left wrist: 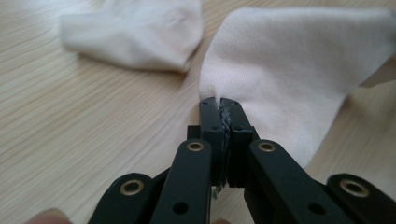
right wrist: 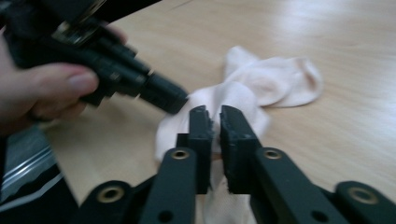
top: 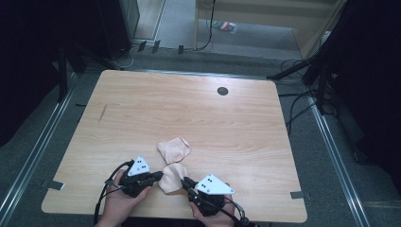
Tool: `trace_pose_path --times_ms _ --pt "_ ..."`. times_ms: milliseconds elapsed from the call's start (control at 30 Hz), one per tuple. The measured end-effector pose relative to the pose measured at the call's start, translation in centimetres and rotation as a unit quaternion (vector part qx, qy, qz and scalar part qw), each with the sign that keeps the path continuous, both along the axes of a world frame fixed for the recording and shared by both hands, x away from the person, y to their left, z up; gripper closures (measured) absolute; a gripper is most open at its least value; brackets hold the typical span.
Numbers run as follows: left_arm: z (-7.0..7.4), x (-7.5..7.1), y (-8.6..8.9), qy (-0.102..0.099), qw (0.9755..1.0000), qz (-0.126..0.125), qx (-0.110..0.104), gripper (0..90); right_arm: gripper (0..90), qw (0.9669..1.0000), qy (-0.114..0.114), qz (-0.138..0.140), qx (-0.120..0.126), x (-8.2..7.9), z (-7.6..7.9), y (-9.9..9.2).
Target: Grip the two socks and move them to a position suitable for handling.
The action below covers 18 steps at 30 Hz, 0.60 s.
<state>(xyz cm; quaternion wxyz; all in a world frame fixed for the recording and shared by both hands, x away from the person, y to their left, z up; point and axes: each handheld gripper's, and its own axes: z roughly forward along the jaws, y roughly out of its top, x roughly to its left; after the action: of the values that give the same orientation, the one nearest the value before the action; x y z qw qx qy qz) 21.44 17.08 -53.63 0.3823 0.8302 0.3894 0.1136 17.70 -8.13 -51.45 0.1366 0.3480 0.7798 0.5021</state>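
Two pale pink socks lie on the wooden table (top: 198,113). The far sock (top: 174,149) (left wrist: 140,32) (right wrist: 280,84) rests flat. The near sock (top: 172,178) (left wrist: 289,74) (right wrist: 180,126) is bunched up between both grippers. My left gripper (top: 161,176) (left wrist: 219,100) is shut on that sock's edge, and fabric is pinched between its tips. In the right gripper view the left gripper (right wrist: 163,95) shows in a hand at the left. My right gripper (top: 184,180) (right wrist: 215,112) reaches the near sock from the other side, its jaws a narrow gap apart with fabric in the gap.
A dark round grommet (top: 222,91) is set in the table's far side. Both hands sit close to the table's front edge. Cables and dark stands surround the table on the floor.
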Motion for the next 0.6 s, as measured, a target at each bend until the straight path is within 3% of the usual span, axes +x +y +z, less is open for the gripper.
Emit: trace_pose_path --times_ms 100,133,200,267,333,400,500,600 --pt "-0.1 0.1 0.7 0.0 0.9999 0.004 0.012 90.0 71.7 0.9996 0.015 0.022 0.005 0.0 -0.3 0.4" --pt "-0.1 0.1 1.4 0.003 0.9999 0.007 0.015 90.0 65.7 0.9986 0.029 0.036 0.025 0.1 -0.3 0.2" --pt "-0.1 0.2 1.9 0.007 0.9999 0.01 0.011 90.0 63.8 0.9979 0.033 0.032 0.045 0.3 0.0 -0.4" --pt "-0.2 0.3 2.2 0.006 0.9999 0.009 0.012 90.0 63.8 0.9982 0.031 0.008 0.05 0.7 0.2 -1.1" --pt "-0.3 0.3 2.3 0.007 0.9998 0.006 0.016 90.0 64.8 0.9981 0.039 -0.025 0.04 1.2 0.1 -1.6" --pt "-0.3 0.3 2.2 0.007 0.9998 0.002 0.019 90.0 65.5 0.9974 0.045 -0.054 0.016 1.7 -0.5 -1.8" --pt "-0.4 0.3 2.0 0.007 0.9997 -0.001 0.022 89.9 65.6 0.9959 0.042 -0.076 -0.026 2.8 -1.6 -1.5" --pt "-0.4 0.3 2.0 0.005 0.9997 -0.002 0.024 89.9 65.4 0.9946 0.055 -0.082 -0.032 3.7 -2.2 -1.4"
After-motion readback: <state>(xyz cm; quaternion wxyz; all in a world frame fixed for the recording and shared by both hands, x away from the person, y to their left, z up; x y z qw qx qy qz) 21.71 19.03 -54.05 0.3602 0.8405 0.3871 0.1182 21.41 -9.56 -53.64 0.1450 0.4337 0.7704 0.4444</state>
